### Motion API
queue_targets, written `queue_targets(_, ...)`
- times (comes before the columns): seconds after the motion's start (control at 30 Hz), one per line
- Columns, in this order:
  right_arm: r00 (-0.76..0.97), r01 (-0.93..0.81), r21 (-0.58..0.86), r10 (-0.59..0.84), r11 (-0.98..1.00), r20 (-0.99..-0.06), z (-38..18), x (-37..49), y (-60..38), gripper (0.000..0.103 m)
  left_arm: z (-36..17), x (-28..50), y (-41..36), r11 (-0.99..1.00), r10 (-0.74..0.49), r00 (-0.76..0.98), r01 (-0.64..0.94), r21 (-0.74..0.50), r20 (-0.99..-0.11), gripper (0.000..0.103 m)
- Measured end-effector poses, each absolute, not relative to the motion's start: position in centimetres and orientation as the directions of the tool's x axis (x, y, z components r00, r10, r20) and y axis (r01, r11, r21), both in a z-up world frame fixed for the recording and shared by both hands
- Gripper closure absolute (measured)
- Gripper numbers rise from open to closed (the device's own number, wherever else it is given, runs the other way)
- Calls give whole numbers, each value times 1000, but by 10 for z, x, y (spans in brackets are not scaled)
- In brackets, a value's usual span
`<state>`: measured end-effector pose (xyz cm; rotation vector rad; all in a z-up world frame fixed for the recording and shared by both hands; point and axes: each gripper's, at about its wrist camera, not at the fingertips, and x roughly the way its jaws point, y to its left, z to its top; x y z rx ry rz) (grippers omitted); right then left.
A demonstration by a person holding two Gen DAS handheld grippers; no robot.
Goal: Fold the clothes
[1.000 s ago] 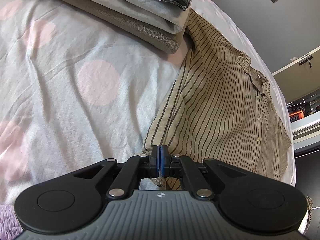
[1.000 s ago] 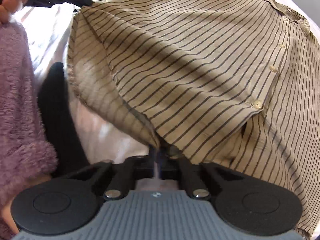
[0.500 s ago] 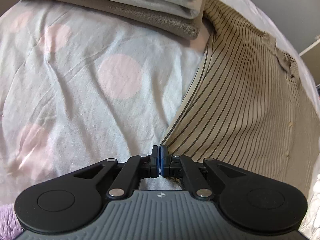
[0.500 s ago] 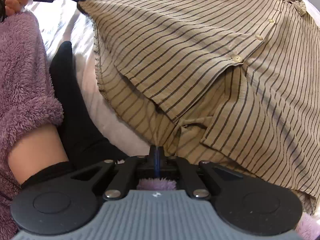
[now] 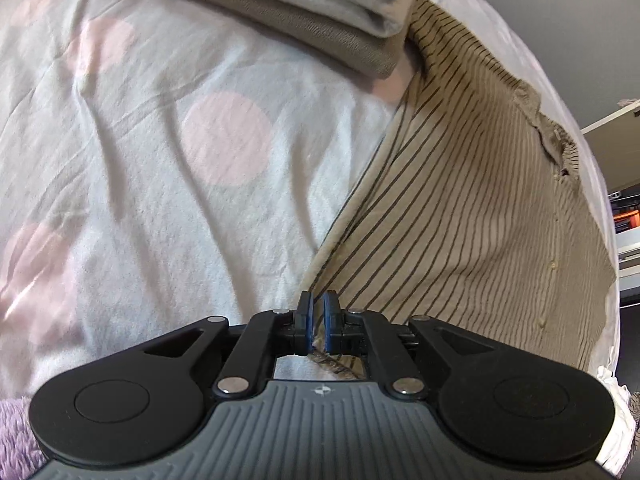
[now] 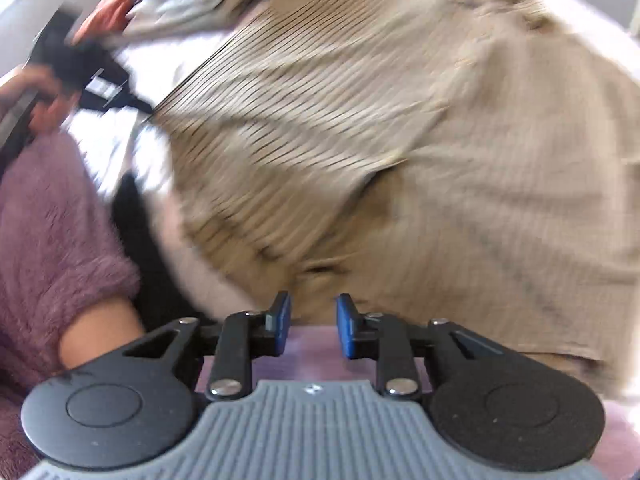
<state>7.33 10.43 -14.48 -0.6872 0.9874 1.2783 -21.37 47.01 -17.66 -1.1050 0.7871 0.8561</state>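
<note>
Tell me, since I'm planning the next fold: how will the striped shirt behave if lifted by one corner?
Probably floppy: the striped shirt creases and drapes over the bed. Likely light, since its thin hem fits between the left gripper's nearly closed fingers.

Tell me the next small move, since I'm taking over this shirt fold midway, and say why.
Probably bring the right hand-held gripper back to the striped shirt and pinch its near hem. Its jaws have just been opening, with nothing between them, so that corner is free. The left hand-held gripper is clamped on the hem's other corner, and the shirt lies spread on the bedsheet.
</note>
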Motion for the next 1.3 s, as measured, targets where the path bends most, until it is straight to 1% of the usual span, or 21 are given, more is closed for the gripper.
queue_targets(0.07,49,-964,78,457,253,-888,-139,94,95,74,-159,-202,457,345,228,490,-849,-401,-841,101)
queue_targets(0.17,37,-946,115,452,303,-891,-146,110,94,73,-134,-168,423,572,221,522,-753,-324,-824,100)
queue_targets(0.2,22,-943,132,455,305,-890,-150,107,97,73,-130,-156,410,628,209,530,-717,-302,-822,95)
queue_targets(0.27,-3,-940,160,460,302,-888,-160,100,104,68,-126,-136,385,712,173,553,-642,-285,-815,84)
queue_targets(0.3,-12,-942,164,459,294,-888,-165,95,109,68,-126,-127,373,745,151,561,-606,-279,-814,80)
queue_targets(0.43,-27,-953,160,454,257,-891,-176,85,127,65,-132,-94,324,858,71,577,-451,-245,-814,75)
queue_targets(0.47,-20,-957,146,447,250,-894,-179,82,131,64,-136,-88,312,880,51,580,-411,-238,-813,72)
queue_targets(0.57,6,-968,99,421,228,-907,-192,72,143,64,-150,-71,285,922,8,575,-321,-217,-818,57)
queue_targets(0.63,12,-971,84,397,223,-918,-200,69,146,65,-164,-61,272,940,-25,535,-276,-202,-845,56)
queue_targets(0.7,11,-970,82,377,228,-926,-205,70,148,73,-178,-50,263,949,-59,482,-245,-199,-874,56)
queue_targets(0.73,9,-969,82,367,231,-930,-208,70,149,92,-186,-46,262,943,-80,457,-252,-215,-886,56)
queue_targets(0.77,7,-967,87,366,240,-931,-210,71,149,102,-193,-43,261,936,-93,434,-268,-227,-896,57)
queue_targets(0.8,4,-964,94,366,249,-930,-211,73,148,102,-197,-43,261,933,-87,414,-285,-220,-906,59)
queue_targets(0.83,-6,-958,114,381,263,-925,-211,75,146,103,-202,-42,261,930,-81,394,-301,-211,-916,68)
queue_targets(0.9,-26,-942,161,416,293,-909,-210,81,140,103,-205,-43,262,922,-68,381,-329,-203,-922,93)
queue_targets(0.93,-48,-933,197,440,300,-897,-208,83,136,103,-202,-48,265,912,-85,409,-336,-237,-909,97)
queue_targets(1.03,-133,-910,305,498,281,-857,-203,86,127,103,-195,-61,271,883,-139,487,-334,-331,-862,99)
queue_targets(1.1,-174,-903,341,506,260,-845,-203,85,124,103,-195,-60,265,893,-167,475,-298,-336,-864,100)
queue_targets(1.17,-195,-913,337,480,230,-856,-205,78,128,103,-199,-54,256,911,-186,430,-262,-319,-884,100)
queue_targets(1.27,-154,-936,270,429,225,-890,-208,69,135,103,-215,-43,244,928,-176,326,-259,-267,-929,100)
queue_targets(1.3,-136,-941,249,418,230,-898,-209,67,136,103,-214,-42,245,925,-180,328,-264,-273,-927,100)
